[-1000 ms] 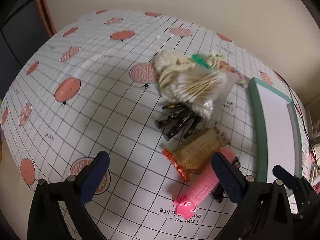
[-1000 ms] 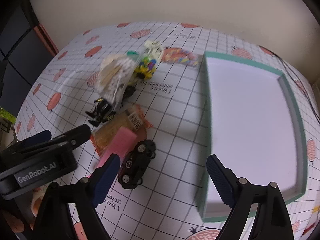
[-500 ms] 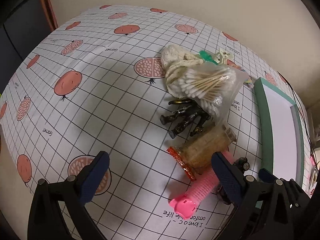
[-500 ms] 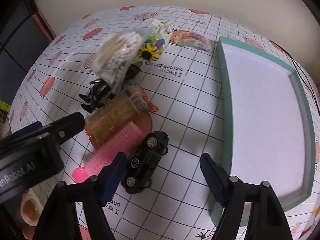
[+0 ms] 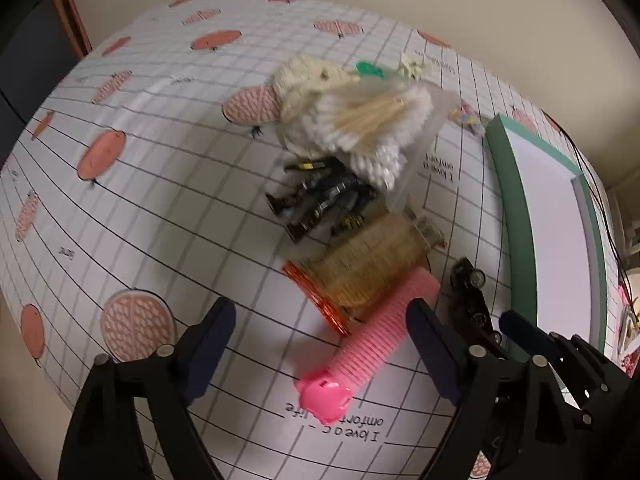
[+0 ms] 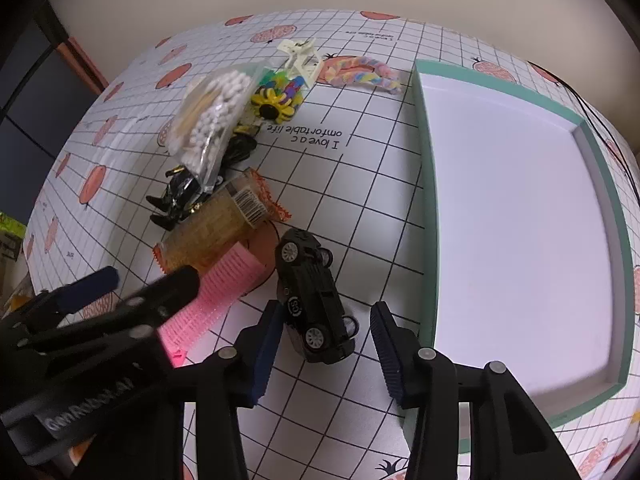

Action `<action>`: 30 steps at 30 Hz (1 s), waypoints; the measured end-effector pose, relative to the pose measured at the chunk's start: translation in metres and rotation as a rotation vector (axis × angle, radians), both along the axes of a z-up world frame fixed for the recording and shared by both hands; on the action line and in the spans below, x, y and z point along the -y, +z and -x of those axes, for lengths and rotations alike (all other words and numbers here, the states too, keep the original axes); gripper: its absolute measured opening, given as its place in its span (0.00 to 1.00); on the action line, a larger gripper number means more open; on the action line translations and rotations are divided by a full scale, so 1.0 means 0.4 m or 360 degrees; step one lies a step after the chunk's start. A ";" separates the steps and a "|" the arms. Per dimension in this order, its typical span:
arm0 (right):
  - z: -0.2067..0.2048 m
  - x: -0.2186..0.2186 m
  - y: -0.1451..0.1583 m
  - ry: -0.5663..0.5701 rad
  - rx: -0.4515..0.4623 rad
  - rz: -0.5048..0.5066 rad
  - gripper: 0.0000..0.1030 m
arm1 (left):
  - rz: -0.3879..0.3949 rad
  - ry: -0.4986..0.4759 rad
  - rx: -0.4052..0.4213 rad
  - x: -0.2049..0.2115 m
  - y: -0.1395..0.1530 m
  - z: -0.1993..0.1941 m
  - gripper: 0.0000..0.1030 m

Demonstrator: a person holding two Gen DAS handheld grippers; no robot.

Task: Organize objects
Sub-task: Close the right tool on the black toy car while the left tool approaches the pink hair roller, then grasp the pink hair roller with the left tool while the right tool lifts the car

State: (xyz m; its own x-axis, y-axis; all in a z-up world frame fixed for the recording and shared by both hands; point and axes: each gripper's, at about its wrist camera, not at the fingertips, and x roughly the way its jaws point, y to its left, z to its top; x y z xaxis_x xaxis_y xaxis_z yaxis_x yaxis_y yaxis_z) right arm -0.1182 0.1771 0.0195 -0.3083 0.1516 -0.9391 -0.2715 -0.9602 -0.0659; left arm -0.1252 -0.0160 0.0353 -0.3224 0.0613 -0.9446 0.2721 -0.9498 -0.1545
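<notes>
1. While our right claw point(image 6: 324, 350) stands wide with its ribbed blue pads either side of the glossy black toy car point(image 6: 314, 296), neither pad clearly touches it; the car lies tilted on the bench point(image 6: 360, 208), just beside the tray point(image 6: 426, 216).
2. Our left claw point(image 5: 320, 344) is also wide and empty, its pads flanking the ridged pink cylindrical hair roller point(image 5: 372, 336).
3. Against the roller lies a crinkly clear snack packet point(image 5: 368, 264) with orange serrated ends.
4. Beyond it we see a shiny black action figure point(image 5: 320, 200), partly under a clear bag of cotton swabs point(image 5: 368, 128).
5. The tray is a shallow rectangle, teal-walled, with a smooth white floor.
6. A grid-printed cloth with pomegranates covers the bench.
</notes>
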 end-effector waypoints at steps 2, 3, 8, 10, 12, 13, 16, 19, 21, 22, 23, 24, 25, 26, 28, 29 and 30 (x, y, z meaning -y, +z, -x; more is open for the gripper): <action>0.003 0.004 0.000 0.0017 0.0006 -0.0016 0.43 | -0.0037 0.0013 0.0019 0.000 -0.008 0.001 0.81; 0.004 0.007 -0.002 0.0026 0.0009 -0.0013 0.43 | -0.0052 0.0018 0.0026 0.001 -0.011 0.001 0.80; 0.006 0.020 -0.014 0.0056 0.0040 -0.0028 0.35 | -0.0098 -0.0003 0.0045 -0.007 -0.015 0.002 0.78; 0.006 0.018 -0.017 0.0053 0.0046 -0.0031 0.33 | -0.0098 -0.0010 0.0048 -0.009 -0.014 0.003 0.78; 0.005 0.018 -0.019 0.0055 0.0055 -0.0051 0.31 | -0.0103 -0.0010 0.0050 -0.010 -0.015 0.003 0.78; 0.004 0.017 -0.019 0.0055 0.0055 -0.0047 0.31 | -0.0114 -0.0010 0.0052 -0.010 -0.015 0.003 0.77; -0.001 0.012 -0.018 0.0054 0.0059 -0.0032 0.30 | -0.0152 -0.0023 0.0053 -0.013 -0.012 0.003 0.70; -0.008 0.009 -0.017 0.0039 0.0069 -0.0019 0.30 | -0.0158 -0.0038 0.0060 -0.018 -0.012 0.003 0.70; -0.015 0.006 -0.017 0.0041 0.0078 -0.0005 0.30 | -0.0179 -0.0044 0.0075 -0.020 -0.016 0.003 0.70; -0.019 0.004 -0.016 0.0040 0.0082 0.0001 0.30 | -0.0189 -0.0047 0.0081 -0.021 -0.018 0.003 0.70; -0.023 0.003 -0.015 0.0041 0.0090 0.0009 0.30 | -0.0196 -0.0048 0.0087 -0.022 -0.019 0.003 0.70; -0.028 0.000 -0.014 0.0043 0.0097 0.0017 0.30 | -0.0203 -0.0055 0.0094 -0.023 -0.021 0.003 0.70; -0.032 -0.002 -0.014 0.0044 0.0102 0.0019 0.30 | -0.0204 -0.0060 0.0099 -0.025 -0.022 0.004 0.70; -0.036 -0.004 -0.013 0.0045 0.0108 0.0018 0.30 | -0.0200 -0.0064 0.0103 -0.030 -0.023 0.003 0.70; -0.045 -0.008 -0.012 0.0044 0.0119 0.0015 0.30 | -0.0180 -0.0075 0.0117 -0.039 -0.025 0.001 0.66; -0.049 -0.011 -0.011 0.0043 0.0123 0.0015 0.30 | -0.0167 -0.0078 0.0122 -0.044 -0.034 -0.007 0.64; -0.053 -0.013 -0.011 0.0020 0.0134 0.0013 0.30 | -0.0143 -0.0083 0.0119 -0.048 -0.033 -0.007 0.61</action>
